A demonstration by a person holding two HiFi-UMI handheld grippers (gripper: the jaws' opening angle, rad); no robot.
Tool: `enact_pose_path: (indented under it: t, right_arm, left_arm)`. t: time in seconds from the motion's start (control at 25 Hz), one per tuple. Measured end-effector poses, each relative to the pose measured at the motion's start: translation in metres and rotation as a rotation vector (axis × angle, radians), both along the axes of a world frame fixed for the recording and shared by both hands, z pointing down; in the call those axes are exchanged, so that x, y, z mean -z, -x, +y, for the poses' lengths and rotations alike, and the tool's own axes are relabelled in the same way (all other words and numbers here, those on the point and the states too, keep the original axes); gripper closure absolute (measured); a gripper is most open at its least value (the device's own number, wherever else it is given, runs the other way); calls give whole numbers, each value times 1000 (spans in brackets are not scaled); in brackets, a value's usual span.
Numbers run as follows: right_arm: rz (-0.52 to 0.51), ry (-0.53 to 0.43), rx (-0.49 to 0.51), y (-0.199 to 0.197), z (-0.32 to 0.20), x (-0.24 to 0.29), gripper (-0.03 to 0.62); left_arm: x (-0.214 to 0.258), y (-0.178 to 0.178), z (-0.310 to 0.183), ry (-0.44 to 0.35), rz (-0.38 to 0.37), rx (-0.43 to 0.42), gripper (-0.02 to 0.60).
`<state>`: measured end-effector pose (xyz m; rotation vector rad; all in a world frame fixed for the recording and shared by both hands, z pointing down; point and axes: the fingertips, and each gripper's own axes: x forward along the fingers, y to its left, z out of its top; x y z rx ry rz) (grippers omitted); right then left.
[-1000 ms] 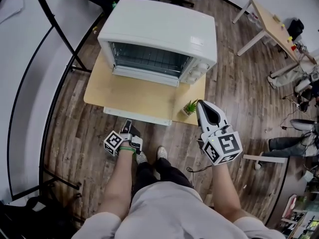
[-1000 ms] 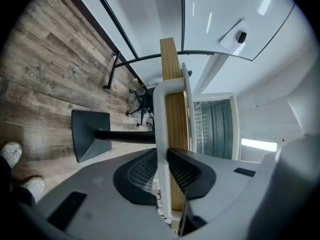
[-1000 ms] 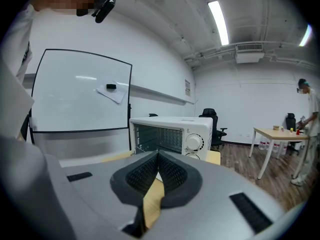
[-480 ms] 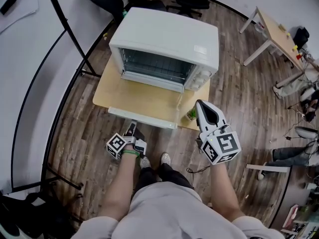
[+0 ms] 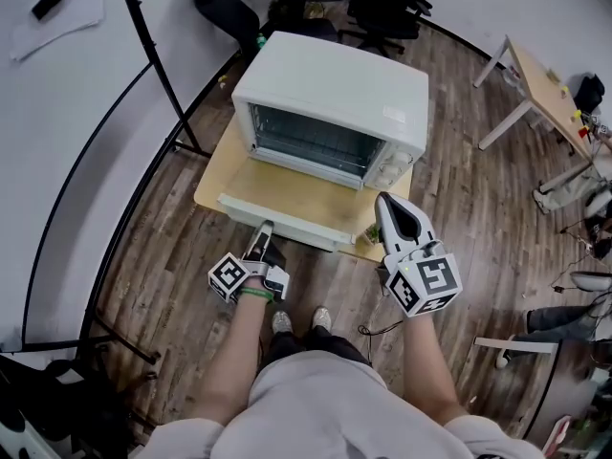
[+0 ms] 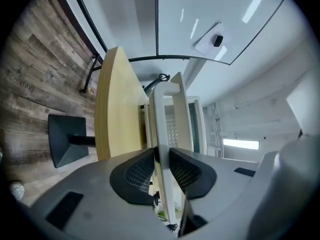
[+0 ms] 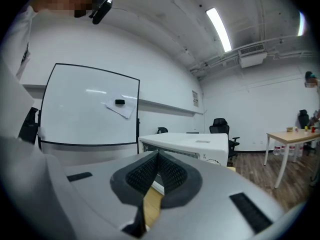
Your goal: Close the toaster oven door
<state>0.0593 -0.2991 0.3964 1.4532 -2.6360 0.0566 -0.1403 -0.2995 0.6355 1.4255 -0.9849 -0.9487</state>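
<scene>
**Legible text, brands, numbers:** none could be read.

**Toaster oven [image 5: 335, 94]:** a small pale label [image 5: 394, 113] sat on its top, near the right front corner. The print was too small to make out. The markings round the knobs [image 5: 390, 166] on its front right were too fine to read.

**Left gripper [image 5: 265, 228], in front of the oven:** its cube [image 5: 228, 277] bore black-and-white square marker patterns, with no letters or numerals.

**Right gripper [image 5: 382, 201], at the oven's front right:** its cube [image 5: 428, 283] bore markers of the same kind.

**Wall notice [image 7: 194, 98], on the far wall above the oven in the right gripper view:** a small sheet, its wording illegible.
</scene>
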Motion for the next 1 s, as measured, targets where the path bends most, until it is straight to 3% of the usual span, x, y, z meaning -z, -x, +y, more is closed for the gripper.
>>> enact_pose_path:
  t: [0.2,0.36,1.0]
  right_arm:
    - [-14,-20,3,-4,-2,9,594]
    - [-24,-36,1,-8,-3,15,594]
    - [-42,-95,-52,-35,-14,39,594]
  left_arm:
    - [38,-3,-15,-99,65,18,494]
    - [75,-6,-37,-168,73,23,474]
    - [138,-16,-107,-180,65,42,471]
